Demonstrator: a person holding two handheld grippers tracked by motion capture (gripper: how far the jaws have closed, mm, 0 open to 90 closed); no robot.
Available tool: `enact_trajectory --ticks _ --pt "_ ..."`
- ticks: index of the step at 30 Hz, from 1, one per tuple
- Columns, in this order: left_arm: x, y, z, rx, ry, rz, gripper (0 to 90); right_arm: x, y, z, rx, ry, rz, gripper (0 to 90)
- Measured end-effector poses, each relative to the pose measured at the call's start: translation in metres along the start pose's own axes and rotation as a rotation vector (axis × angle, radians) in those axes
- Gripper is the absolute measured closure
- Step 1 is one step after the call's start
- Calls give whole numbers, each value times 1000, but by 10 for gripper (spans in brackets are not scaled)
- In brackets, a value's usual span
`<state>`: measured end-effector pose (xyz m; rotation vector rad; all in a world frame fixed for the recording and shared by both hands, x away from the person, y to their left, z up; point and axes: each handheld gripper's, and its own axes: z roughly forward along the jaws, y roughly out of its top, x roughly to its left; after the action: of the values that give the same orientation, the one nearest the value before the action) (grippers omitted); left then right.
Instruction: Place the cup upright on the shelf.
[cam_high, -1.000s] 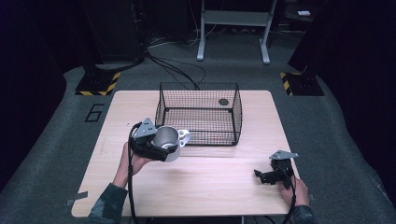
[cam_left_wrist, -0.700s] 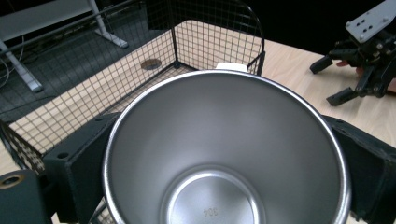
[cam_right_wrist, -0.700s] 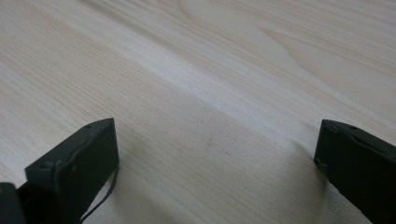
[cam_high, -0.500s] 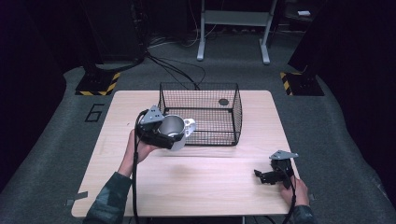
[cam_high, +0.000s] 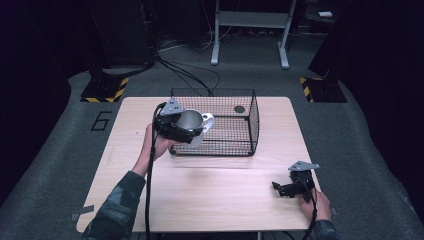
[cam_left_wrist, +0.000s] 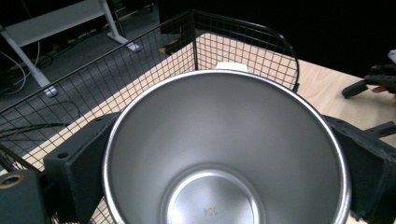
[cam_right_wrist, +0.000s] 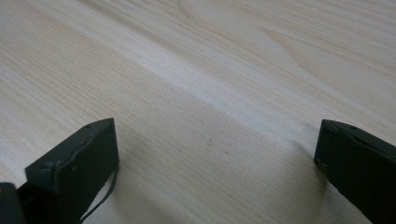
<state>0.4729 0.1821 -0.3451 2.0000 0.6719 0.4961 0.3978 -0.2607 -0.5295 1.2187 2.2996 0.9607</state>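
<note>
A shiny steel cup with a white handle hangs over the near left corner of a black wire basket. My left gripper is shut on the cup, one jaw on each side of it. In the left gripper view I look straight into the empty cup, with the basket beyond its rim. My right gripper rests low at the table's near right corner. Its jaws stand wide apart over bare wood, nothing between them.
The wooden table has free room in front of the basket. A small dark round thing lies on the basket's floor at the back right. Cables and a white stand's legs are on the floor beyond.
My left gripper has carried the cup up and to the right, from beside the basket's left front corner to over its rim. The right gripper has stayed put.
</note>
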Motion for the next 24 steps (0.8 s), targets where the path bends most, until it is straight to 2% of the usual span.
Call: enact_trajectory --ticks 4,10,16,20,24 --pt "4 2 6 -6 -15 -7 63 0 0 0 -1 0 -1 0" --pt "8 6 16 -18 9 -12 63 0 0 0 -1 0 2 0" --pt "13 14 24 -6 13 -16 63 1 0 0 -1 0 6 0" --pt "16 18 30 -18 34 -18 63 1 0 0 -1 1 5 0" --pt "22 21 38 -4 45 -20 63 1 0 0 -2 -1 8 0"
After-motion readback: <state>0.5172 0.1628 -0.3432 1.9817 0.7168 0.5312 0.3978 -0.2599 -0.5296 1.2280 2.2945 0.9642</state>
